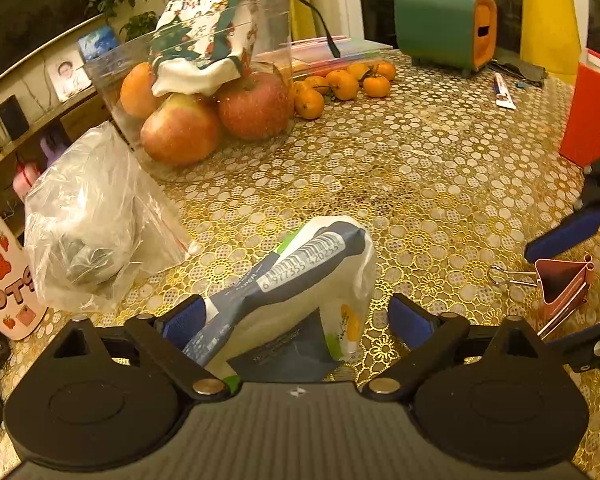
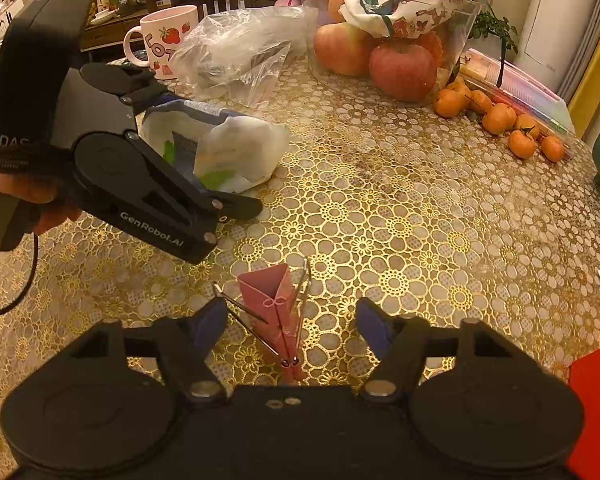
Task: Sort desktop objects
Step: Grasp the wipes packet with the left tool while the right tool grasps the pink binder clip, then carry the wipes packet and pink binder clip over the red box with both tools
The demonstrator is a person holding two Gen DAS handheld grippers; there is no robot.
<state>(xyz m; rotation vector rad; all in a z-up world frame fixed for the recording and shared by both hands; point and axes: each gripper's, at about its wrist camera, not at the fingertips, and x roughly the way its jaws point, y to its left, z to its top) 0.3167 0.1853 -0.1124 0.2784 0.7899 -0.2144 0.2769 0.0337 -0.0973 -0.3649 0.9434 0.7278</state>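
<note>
1. Your left gripper (image 1: 296, 316) stands spread around the crumpled white-and-blue tissue packet (image 1: 300, 280) at lower centre; centre it before you squeeze.
2. Your right gripper (image 2: 288, 324) is half-spread around the pink metal binder clip (image 2: 278, 304), pads clear of it.
3. Pinch the clip body, not its wire handles.
4. Lift both off the gold-patterned tablecloth (image 2: 400, 208) slowly.

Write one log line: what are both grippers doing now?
left gripper: open around white-blue tissue pack | right gripper: open around pink metal binder clip | nothing lifted

Crumpled white-and-blue tissue pack (image 1: 300, 280), pink binder clip (image 2: 278, 300), both on table
</note>
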